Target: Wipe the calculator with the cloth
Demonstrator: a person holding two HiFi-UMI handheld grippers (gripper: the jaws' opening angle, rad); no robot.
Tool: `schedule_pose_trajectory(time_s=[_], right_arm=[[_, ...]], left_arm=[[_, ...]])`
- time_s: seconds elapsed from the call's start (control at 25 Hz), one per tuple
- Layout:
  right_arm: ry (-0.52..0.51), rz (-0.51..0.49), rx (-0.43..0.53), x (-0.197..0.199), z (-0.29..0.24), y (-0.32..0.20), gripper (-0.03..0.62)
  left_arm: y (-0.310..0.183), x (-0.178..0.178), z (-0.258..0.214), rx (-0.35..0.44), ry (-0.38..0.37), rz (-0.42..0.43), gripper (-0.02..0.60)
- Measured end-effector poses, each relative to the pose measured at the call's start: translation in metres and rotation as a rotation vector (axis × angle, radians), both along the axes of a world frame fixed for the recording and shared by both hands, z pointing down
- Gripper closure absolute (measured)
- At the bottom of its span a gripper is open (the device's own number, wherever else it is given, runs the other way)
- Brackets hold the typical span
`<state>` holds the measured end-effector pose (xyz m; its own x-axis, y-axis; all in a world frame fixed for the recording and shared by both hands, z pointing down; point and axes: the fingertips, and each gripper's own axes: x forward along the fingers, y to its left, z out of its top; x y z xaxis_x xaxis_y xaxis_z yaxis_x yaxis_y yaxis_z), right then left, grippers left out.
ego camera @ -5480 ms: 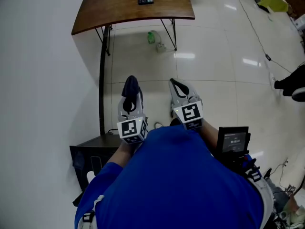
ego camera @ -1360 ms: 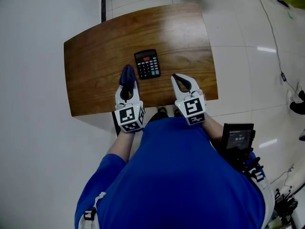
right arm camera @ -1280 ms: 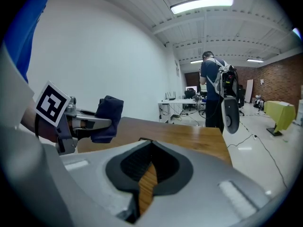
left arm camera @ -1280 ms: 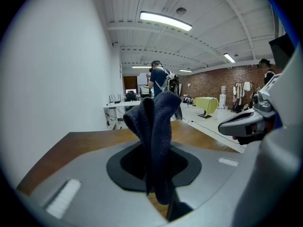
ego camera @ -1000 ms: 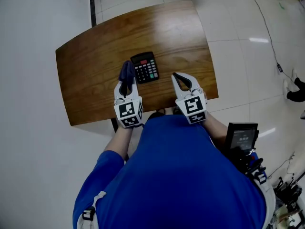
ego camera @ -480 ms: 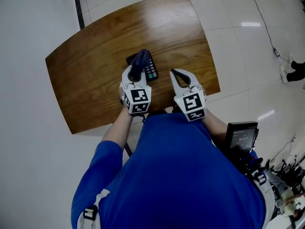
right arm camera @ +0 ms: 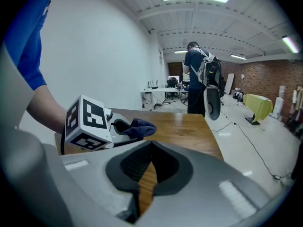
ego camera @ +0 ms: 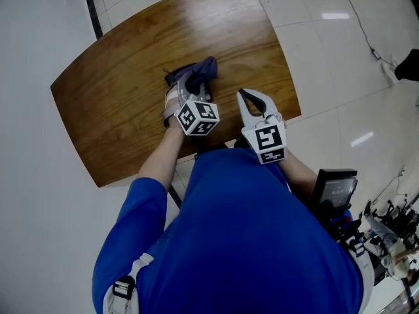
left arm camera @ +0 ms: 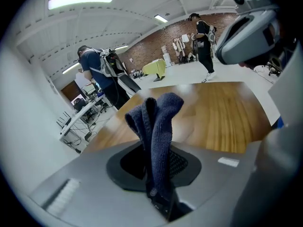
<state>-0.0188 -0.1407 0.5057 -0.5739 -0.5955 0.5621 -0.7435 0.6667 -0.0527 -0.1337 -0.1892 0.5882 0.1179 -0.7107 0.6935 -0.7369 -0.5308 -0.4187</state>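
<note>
My left gripper (ego camera: 189,85) is shut on a dark blue cloth (ego camera: 199,72) and reaches over the middle of the wooden table (ego camera: 118,103). The cloth lies where the calculator sat and hides it, so I see no calculator in any view. In the left gripper view the cloth (left arm camera: 158,119) stands up bunched between the jaws, above the table top (left arm camera: 222,112). My right gripper (ego camera: 244,96) hovers to the right near the table's front edge, shut with nothing in it. The right gripper view shows the left gripper's marker cube (right arm camera: 87,122) and the cloth (right arm camera: 140,126).
The table's right edge (ego camera: 288,77) and front edge (ego camera: 262,126) drop to a white tiled floor. A person with a backpack (right arm camera: 196,74) stands beyond the table, and others (left arm camera: 97,72) are further off. A black device (ego camera: 335,187) hangs at my right hip.
My left gripper has swung forward and to the right with the cloth, and it now covers the calculator that showed earlier. The right gripper has stayed near the front edge.
</note>
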Motion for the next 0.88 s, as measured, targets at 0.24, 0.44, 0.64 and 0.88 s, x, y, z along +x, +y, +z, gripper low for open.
schedule_pose_trajectory(time_s=[0.24,0.44,0.64,0.88], right_arm=[[0.002,0.005,-0.004,0.001,0.0,-0.001,0.591],[-0.004,-0.016,-0.001,-0.01,-0.003,0.0,0.591],[-0.011,-0.038,0.004,-0.02,-0.007,0.001,0.591],[-0.017,-0.044,0.008,-0.025,-0.011,-0.001,0.591]], left_arm=[[0.002,-0.006,0.009,-0.037,-0.017,-0.017,0.515],[0.009,-0.032,0.007,-0.049,-0.017,-0.078,0.515],[0.025,-0.066,0.006,-0.067,-0.028,-0.149,0.515],[0.036,-0.085,0.007,-0.081,-0.043,-0.184,0.515]])
